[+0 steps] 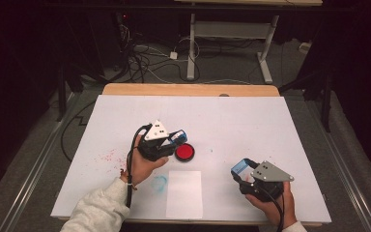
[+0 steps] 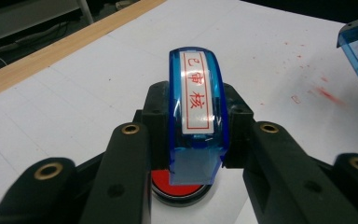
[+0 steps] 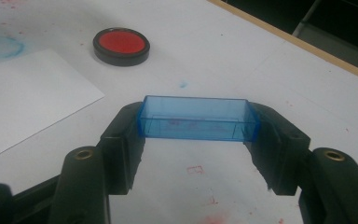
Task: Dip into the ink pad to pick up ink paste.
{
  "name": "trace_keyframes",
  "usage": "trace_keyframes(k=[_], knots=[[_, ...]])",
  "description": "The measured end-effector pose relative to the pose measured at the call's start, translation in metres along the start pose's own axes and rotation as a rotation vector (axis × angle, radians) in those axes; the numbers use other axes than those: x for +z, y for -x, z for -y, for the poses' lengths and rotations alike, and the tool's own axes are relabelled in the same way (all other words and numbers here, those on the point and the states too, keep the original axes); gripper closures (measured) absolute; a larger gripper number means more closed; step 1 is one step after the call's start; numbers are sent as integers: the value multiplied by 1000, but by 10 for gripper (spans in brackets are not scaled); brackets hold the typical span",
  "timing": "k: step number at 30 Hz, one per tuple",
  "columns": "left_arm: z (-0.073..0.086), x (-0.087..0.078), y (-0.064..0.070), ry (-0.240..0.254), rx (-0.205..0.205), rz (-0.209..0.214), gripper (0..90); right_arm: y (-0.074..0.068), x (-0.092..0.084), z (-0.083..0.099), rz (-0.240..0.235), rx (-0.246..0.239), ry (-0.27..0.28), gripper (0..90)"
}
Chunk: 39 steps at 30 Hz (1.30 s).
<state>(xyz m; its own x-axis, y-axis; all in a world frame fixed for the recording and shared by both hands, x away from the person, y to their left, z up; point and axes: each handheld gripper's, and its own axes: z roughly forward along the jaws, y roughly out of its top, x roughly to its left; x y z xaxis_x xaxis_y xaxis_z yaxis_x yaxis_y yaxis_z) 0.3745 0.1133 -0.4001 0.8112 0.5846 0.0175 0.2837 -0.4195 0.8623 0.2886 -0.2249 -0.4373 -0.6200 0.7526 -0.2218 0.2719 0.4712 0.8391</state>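
Two grippers: both in your hands, each clamped on a blue plastic part.
Left gripper point(image 2: 196, 140): your jaws pinch the stamp point(image 2: 196, 112) by its flat sides; it stands on edge between them, directly above the ink pad point(image 2: 177, 189).
Stamp material: clear blue plastic with a curved top and a white label bearing red characters.
Right gripper point(image 3: 196, 154): your jaws hold the stamp cap point(image 3: 196, 119) by its two short ends, raised off the sheet.
Cap material: thin, see-through blue box, rectangular, hollow.
Ink pad: round black rim, red felt; ahead and to the left of your right jaws, well apart.
Paper point(image 1: 184, 193): plain white rectangle, flat, between your two hands.
Table cover point(image 1: 251, 121): smooth white, stained red and blue; wooden edge point(image 1: 188, 89) beyond both grippers.
Open room: wide bare cover ahead of each gripper.
Hard to make out: most of the ink pad sits behind your left jaws; the small red marks on the cover are unreadable.
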Motion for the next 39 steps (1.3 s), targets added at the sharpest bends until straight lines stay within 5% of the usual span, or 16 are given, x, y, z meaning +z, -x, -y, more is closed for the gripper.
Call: trace_keyframes(k=[29,39], knots=[[3,-27,16,21,59,80,679,-4,4,-4,-15,-9,2,402],[10,12,7,-54,46,68,680,-6,6,-2,-21,-15,-8,402]])
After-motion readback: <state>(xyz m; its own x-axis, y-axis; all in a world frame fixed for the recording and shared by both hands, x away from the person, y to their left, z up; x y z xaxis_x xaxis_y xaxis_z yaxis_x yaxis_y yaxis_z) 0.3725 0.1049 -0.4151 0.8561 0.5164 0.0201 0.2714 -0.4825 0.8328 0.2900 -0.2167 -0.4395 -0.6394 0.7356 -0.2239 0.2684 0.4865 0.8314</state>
